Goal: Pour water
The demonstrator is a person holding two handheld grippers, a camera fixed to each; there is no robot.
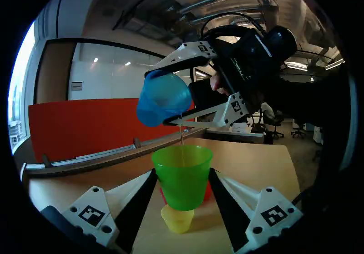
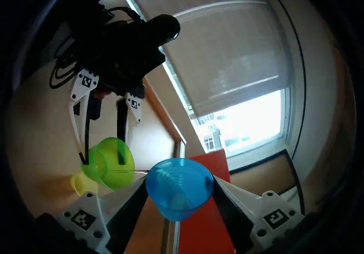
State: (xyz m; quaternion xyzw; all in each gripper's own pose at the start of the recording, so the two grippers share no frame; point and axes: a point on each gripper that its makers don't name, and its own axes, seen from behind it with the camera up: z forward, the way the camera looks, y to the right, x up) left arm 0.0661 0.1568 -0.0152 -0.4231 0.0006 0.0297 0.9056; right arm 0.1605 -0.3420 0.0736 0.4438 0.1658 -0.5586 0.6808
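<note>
Water (image 1: pixel 181 135) falls thin from blue cup (image 1: pixel 161 97) into green cup (image 1: pixel 183 183).
Left gripper view: the left gripper (image 1: pixel 182 174) squeezes the see-through plastic green cup in its jaws above the wooden surface (image 1: pixel 255 163); hold it right under the stream. Right gripper view: the right gripper (image 2: pixel 179 183) hugs the smooth round blue cup in its jaws; tip it slowly.

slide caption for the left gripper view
Right gripper tips a blue cup, pouring a thin stream into the green cup held in the left gripper.
</note>
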